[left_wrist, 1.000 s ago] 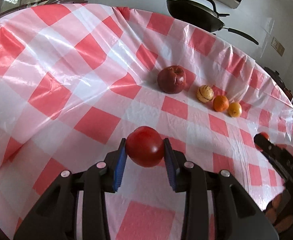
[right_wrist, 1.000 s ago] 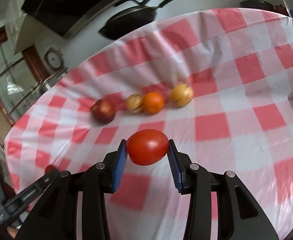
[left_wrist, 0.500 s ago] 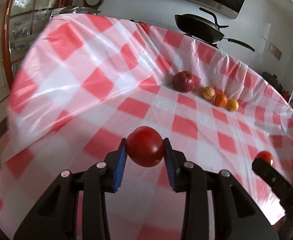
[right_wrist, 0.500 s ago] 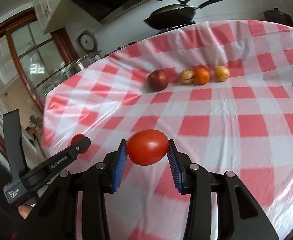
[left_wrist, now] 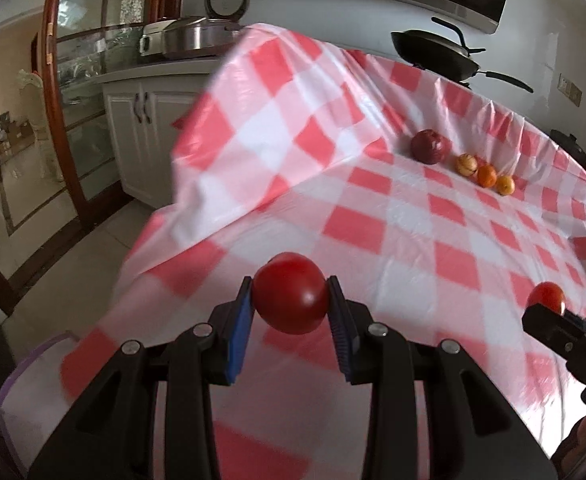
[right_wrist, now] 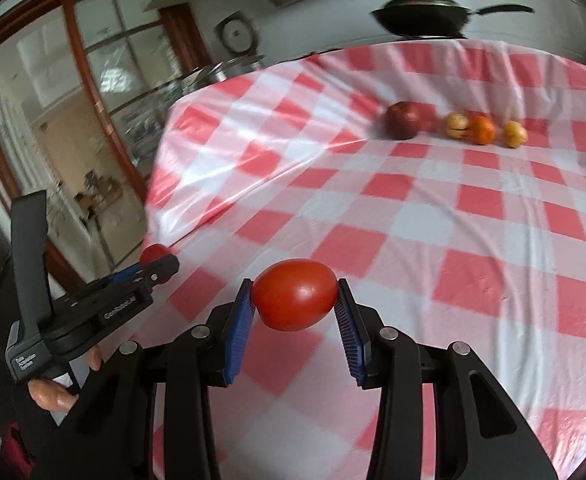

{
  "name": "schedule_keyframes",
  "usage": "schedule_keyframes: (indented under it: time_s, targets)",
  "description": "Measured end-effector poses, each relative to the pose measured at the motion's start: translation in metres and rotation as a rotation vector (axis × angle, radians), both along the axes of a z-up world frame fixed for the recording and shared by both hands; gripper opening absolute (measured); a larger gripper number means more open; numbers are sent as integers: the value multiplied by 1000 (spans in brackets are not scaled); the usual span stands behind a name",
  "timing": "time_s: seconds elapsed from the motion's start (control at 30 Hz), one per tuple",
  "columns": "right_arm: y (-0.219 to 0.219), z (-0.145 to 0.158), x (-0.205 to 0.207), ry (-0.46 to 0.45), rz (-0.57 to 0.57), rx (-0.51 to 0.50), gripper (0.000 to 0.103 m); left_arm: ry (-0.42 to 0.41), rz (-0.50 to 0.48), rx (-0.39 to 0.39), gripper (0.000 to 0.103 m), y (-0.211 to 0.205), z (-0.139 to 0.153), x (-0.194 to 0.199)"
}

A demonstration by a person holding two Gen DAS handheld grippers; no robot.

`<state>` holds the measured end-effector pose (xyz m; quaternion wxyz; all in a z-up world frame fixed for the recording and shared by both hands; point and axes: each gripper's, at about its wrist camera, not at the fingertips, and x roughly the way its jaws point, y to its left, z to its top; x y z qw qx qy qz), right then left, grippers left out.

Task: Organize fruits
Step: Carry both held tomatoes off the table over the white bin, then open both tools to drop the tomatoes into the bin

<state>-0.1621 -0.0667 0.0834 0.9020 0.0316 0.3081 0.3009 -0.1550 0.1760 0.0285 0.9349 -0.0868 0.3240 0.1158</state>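
Six fruits in view, counted: two red tomatoes, one dark red apple (left_wrist: 428,146), one pale striped round fruit (left_wrist: 466,164), one orange (left_wrist: 487,176), one yellow-orange citrus (left_wrist: 505,185). The left gripper (left_wrist: 289,308) had its blue fingers (left_wrist: 240,330) clenched on a round tomato (left_wrist: 291,292), held up off the desk (left_wrist: 413,216) above the near edge of the checked red-and-white cloth. The right gripper (right_wrist: 295,308) likewise had its fingers grasping an oval tomato (right_wrist: 295,294), also clear of the cloth. Each gripper showed in the other's view (left one at the left edge of the right wrist view, with a gloved hand (right_wrist: 61,400) on its handle). The other four fruits sat in a row on the cloth at the far side of the desk: the apple at the left end, a little apart, then striped fruit, orange and citrus close together, contact too small to tell. One black pan (left_wrist: 437,50) stood behind the desk, contents not visible. One steel pot (left_wrist: 191,38) on the counter at the left, lid on.
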Motion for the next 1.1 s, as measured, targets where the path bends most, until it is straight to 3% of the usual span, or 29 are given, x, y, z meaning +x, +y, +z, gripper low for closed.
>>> schedule_keyframes:
  time_s: [0.37, 0.67, 0.87, 1.1]
  targets:
    - [78, -6, -57, -54, 239, -119, 41, -1, 119, -1, 36, 60, -7, -70]
    - [157, -30, -127, -101, 545, -249, 41, 18, 273, -10, 36, 120, -20, -128]
    - [200, -60, -167, -99, 709, -358, 41, 71, 384, -62, 36, 167, -49, -157]
    - [246, -116, -194, -41, 853, -540, 41, 220, 464, -89, 36, 203, -103, -161]
